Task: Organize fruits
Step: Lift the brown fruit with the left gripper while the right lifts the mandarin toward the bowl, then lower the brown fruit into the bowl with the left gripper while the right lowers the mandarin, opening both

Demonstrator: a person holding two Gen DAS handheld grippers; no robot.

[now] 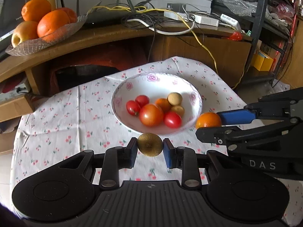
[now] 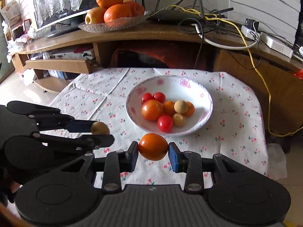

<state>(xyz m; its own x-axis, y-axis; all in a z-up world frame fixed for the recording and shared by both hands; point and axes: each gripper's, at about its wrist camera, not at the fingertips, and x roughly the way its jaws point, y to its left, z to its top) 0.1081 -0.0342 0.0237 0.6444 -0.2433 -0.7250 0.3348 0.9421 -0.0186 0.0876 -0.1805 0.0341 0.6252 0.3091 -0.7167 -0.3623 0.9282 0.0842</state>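
A white flowered bowl [image 1: 130, 87] [image 2: 204, 94] stands on the cherry-print tablecloth and holds several small tomatoes, small oranges and tan round fruits. My left gripper [image 1: 150, 145] is shut on a brown-gold round fruit [image 1: 150, 144], held above the cloth just before the bowl's near rim; it also shows in the right wrist view [image 2: 100, 127]. My right gripper [image 2: 153, 146] is shut on a small orange [image 2: 153, 146], held near the bowl's front edge; that orange shows in the left wrist view [image 1: 208, 120] at the bowl's right.
A glass dish [image 1: 62, 32] [image 2: 113, 25] of large oranges and an apple sits on the wooden TV stand behind the table. Routers, power strips and a yellow cable [image 1: 206, 51] crowd the stand. A metal shelf [image 1: 261, 28] stands at right.
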